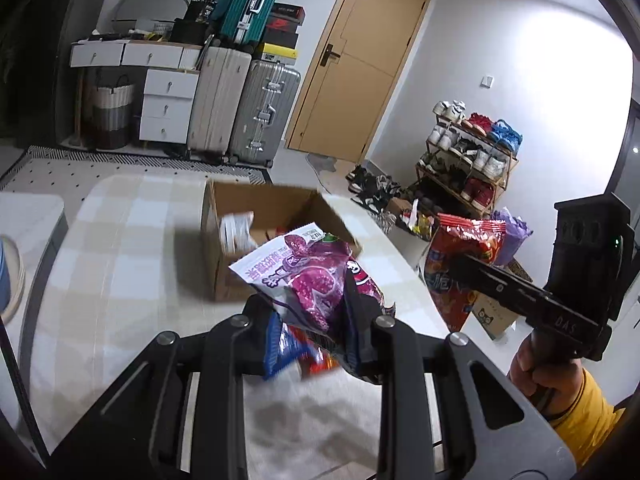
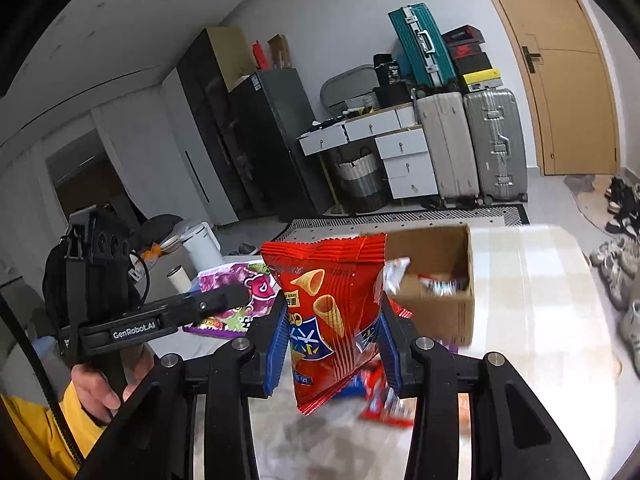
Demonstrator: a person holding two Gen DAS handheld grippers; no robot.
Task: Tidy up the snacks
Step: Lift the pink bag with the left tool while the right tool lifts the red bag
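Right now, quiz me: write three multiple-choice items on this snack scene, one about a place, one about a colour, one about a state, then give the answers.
1. Where is the cardboard box?
A. on the checked tabletop
B. on the floor
C. on a suitcase

2. What colour is the bag in the right gripper?
A. green
B. red
C. white

3. What state is the left gripper in?
A. open, holding nothing
B. lying on the table
C. shut on the purple snack bag

Answers: 1 A, the box stands on the checked cloth. 2 B, the red cone-snack bag sits between the fingers. 3 C, the fingers pinch the purple bag.
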